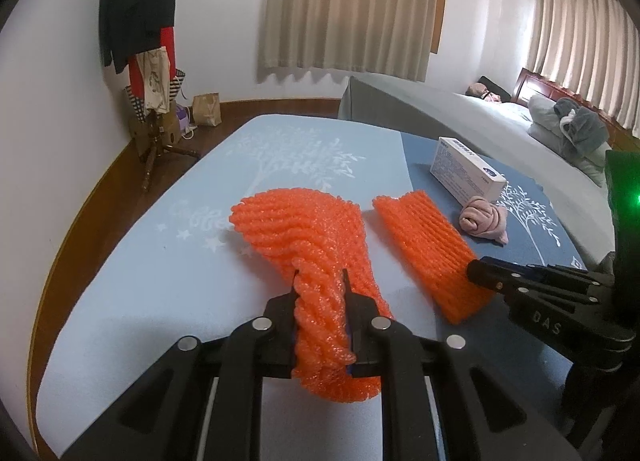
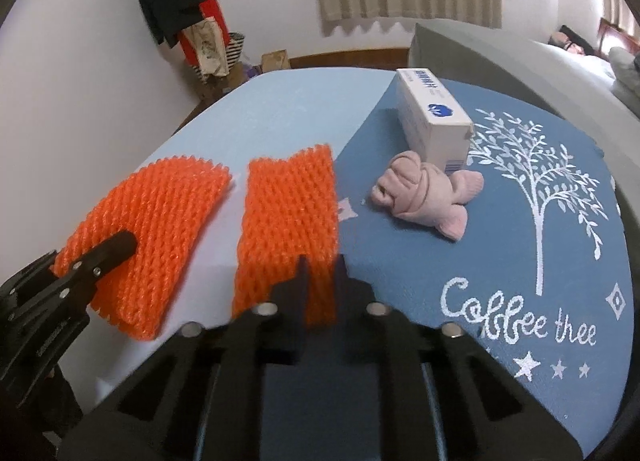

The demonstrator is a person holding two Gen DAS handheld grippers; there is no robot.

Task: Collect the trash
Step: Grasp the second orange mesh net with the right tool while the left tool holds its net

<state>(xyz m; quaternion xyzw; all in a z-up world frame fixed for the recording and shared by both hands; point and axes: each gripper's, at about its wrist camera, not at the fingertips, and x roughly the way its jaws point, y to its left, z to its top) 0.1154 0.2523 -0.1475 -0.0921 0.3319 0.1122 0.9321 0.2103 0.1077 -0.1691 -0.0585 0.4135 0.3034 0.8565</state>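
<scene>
Orange foam nets lie side by side on desk cloth (image 2: pixel 500 221) lettered "Coffee tree". Left gripper (image 1: pixel 320 281) jaws clamped on left net (image 1: pixel 304 237); right gripper (image 2: pixel 322 265) jaws pinched on right net (image 2: pixel 288 197).

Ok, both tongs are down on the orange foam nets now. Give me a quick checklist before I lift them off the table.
1. Left tongs shut on the left foam net: ok, net bunched between the fingers.
2. Right tongs shut on the right foam net: ok, pinching its near edge.
3. The two nets lie apart, not tangled: ok.
4. Pink rolled sock clear of both nets: ok.
5. White carton clear of the lift path: ok, it stands behind the sock.
6. Trash bin or bag to drop into: cannot tell, none in view.
</scene>
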